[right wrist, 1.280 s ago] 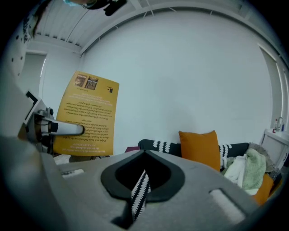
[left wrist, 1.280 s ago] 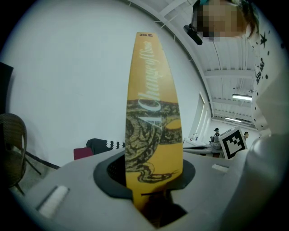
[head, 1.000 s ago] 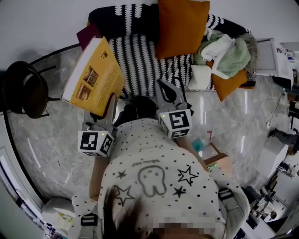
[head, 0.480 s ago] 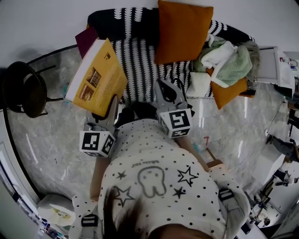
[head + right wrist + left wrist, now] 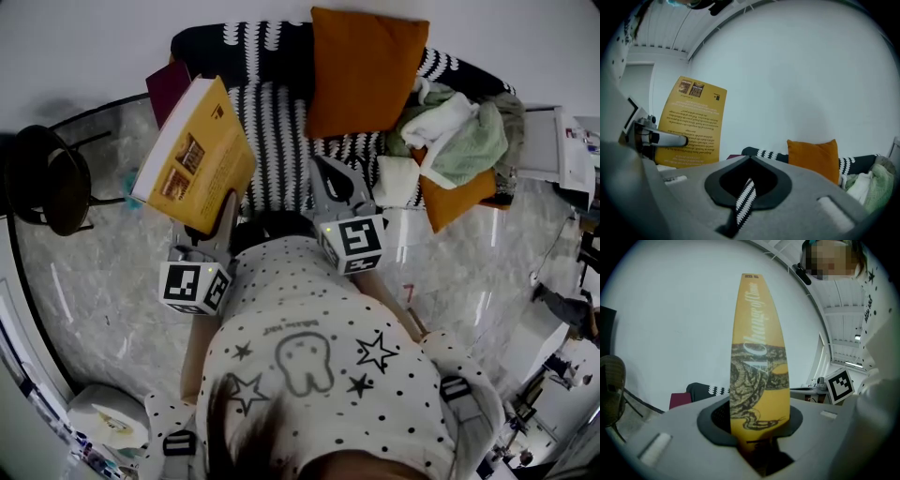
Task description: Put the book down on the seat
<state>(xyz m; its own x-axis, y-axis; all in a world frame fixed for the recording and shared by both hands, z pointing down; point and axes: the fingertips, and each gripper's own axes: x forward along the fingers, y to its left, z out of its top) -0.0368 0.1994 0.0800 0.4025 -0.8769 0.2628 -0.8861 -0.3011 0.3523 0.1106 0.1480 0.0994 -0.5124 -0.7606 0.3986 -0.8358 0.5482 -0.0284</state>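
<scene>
Book (image 5: 192, 155) lower edge hidden in left hand-held gripper (image 5: 225, 208), back-cover print too small

One yellow book (image 5: 192, 155), two orange cushions (image 5: 366, 70) (image 5: 457, 190), one striped seat (image 5: 281, 112), one black chair (image 5: 47, 183) and two hand-held grippers (image 5: 225, 204) (image 5: 325, 169) are showing.

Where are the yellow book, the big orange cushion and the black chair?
Book (image 5: 192, 155): head view, middle of its back cover.
Cushion (image 5: 366, 66): head view, centre of its face.
Chair (image 5: 52, 183): head view, its round seat.
</scene>
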